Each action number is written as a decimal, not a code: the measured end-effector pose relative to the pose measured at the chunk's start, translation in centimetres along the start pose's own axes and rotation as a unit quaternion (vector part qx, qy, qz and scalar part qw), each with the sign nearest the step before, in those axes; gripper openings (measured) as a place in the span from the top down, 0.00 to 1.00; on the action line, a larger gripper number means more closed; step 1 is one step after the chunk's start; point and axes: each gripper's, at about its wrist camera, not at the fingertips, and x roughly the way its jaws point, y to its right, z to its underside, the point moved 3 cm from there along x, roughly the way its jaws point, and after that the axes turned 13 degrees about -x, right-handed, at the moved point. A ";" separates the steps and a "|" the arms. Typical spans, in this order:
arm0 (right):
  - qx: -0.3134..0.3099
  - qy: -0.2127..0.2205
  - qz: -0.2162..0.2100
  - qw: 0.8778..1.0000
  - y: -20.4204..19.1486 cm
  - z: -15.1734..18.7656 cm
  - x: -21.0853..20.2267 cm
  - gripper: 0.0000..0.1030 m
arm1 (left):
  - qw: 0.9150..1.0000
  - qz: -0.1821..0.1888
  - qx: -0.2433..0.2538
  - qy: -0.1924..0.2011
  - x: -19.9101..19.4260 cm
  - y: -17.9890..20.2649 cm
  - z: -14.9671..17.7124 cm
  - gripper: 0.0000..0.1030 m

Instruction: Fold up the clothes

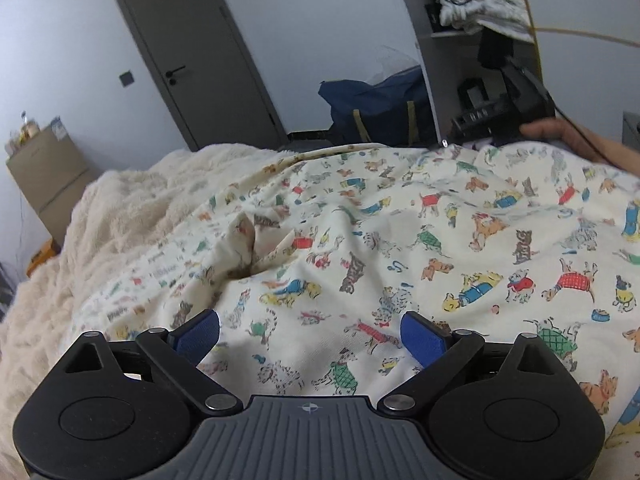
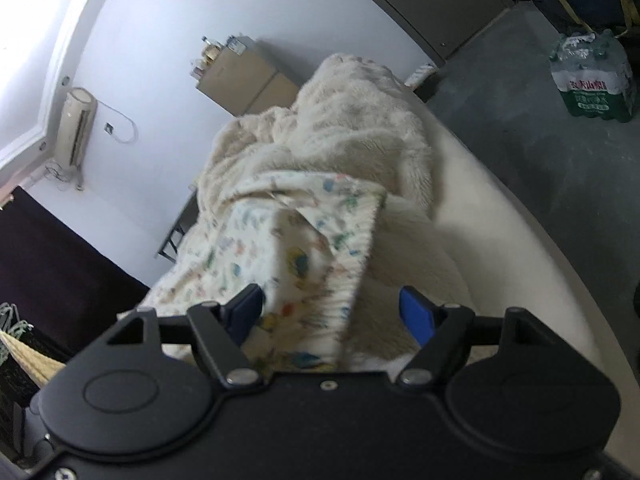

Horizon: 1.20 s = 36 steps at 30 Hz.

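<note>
The printed garment (image 2: 280,256) lay directly ahead of both open, empty tools; its ribbed hem (image 2: 356,264) sat between the right tool (image 2: 332,312) jaws, nearer than the left tool (image 1: 310,332).

Dim, cool indoor light; strong fisheye bending at the edges, right-wrist view motion-blurred, bright glare upper-left.

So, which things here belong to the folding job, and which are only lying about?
Job:
- animal-print garment
- left gripper, open
- right gripper, open over the garment's ribbed hem

Lying about:
- fluffy cream blanket
- pack of water bottles
- navy bag
- cardboard boxes
</note>
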 end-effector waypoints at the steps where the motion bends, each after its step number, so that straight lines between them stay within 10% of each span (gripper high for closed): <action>1: 0.000 -0.001 0.000 1.000 0.0 0.0 0.1 0.28 | 1.000 0.000 -0.002 0.001 -0.1 -0.1 0.0 0.06; 36: -0.013 -0.011 0.002 1.000 0.4 0.9 0.8 0.22 | 1.000 -0.003 -0.006 -0.004 0.1 -0.1 0.0 0.03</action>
